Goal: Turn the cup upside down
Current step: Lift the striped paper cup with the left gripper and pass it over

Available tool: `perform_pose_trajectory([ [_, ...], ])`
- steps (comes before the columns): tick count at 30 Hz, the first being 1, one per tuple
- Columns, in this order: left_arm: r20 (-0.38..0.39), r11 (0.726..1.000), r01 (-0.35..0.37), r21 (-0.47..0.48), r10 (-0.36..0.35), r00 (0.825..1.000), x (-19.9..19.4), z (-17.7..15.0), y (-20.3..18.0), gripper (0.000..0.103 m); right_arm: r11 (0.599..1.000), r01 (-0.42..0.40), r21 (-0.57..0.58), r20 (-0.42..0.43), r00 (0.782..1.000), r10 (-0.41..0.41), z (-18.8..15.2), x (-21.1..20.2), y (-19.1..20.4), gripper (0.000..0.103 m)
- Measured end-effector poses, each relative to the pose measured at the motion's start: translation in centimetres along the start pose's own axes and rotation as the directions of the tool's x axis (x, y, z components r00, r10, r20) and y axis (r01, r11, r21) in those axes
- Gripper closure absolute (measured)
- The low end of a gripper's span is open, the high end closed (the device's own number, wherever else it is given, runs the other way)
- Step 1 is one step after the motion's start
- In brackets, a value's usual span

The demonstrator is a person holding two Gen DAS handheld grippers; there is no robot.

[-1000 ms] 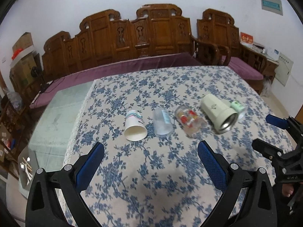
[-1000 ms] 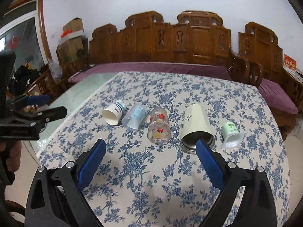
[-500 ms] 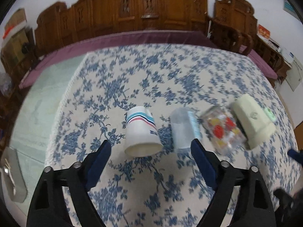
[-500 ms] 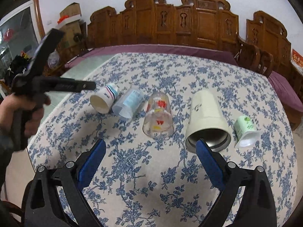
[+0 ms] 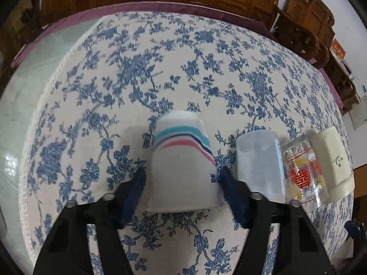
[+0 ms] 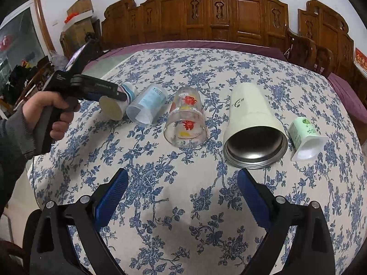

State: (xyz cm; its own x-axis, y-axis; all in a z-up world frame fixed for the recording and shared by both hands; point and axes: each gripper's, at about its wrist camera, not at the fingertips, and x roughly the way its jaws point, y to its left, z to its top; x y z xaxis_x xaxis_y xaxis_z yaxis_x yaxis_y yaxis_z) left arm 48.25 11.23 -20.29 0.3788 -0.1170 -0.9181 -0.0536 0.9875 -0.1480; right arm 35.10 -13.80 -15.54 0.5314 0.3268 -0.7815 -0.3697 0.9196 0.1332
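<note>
A white paper cup (image 5: 183, 162) with teal, navy and pink stripes lies on its side on the blue floral tablecloth (image 5: 160, 68), its mouth toward me. My left gripper (image 5: 183, 181) straddles the cup, its blue pads close against both sides near the mouth; firm contact is unclear. In the right wrist view the left gripper (image 6: 110, 91) is over that cup (image 6: 118, 104) at the left end of a row. My right gripper (image 6: 181, 197) is open and empty, hovering above the cloth in front of the row.
Beside the paper cup lie a frosted plastic cup (image 6: 146, 106), a clear glass with red print (image 6: 187, 121), a cream steel-lined tumbler (image 6: 252, 123) and a small green yoghurt pot (image 6: 305, 137), all on their sides. Carved wooden benches (image 6: 229, 11) stand behind the table.
My left gripper has moved forward and down onto the paper cup, and its fingers have narrowed around it. My right gripper has stayed about where it was, open.
</note>
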Motion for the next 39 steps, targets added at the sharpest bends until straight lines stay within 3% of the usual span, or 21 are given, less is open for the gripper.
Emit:
perform_pose_trajectory([
  [11,0.055,1.0,-0.003,0.026,0.002,0.998,-4.7,-4.2,-1.1,0.046,0.999,0.011,0.035,0.027,1.0,-0.012,-1.7,-2.5,-0.5,0.006],
  [20,0.114,0.995,0.024,0.102,-0.036,0.993,-9.7,-11.9,-5.7,0.046,0.996,0.045,0.078,0.084,0.995,-0.052,-4.8,-7.3,-1.8,0.006],
  [29,0.1,0.977,0.093,0.191,-0.114,0.988,-8.9,-17.3,-11.5,0.046,0.985,0.105,0.135,0.088,0.989,-0.117,-7.7,-10.5,-3.9,0.006],
  [39,0.064,0.96,0.125,0.25,-0.145,0.987,-6.2,-19.6,-15.5,0.045,0.978,0.127,0.163,0.083,0.986,-0.142,-8.9,-11.5,-5.6,0.006],
])
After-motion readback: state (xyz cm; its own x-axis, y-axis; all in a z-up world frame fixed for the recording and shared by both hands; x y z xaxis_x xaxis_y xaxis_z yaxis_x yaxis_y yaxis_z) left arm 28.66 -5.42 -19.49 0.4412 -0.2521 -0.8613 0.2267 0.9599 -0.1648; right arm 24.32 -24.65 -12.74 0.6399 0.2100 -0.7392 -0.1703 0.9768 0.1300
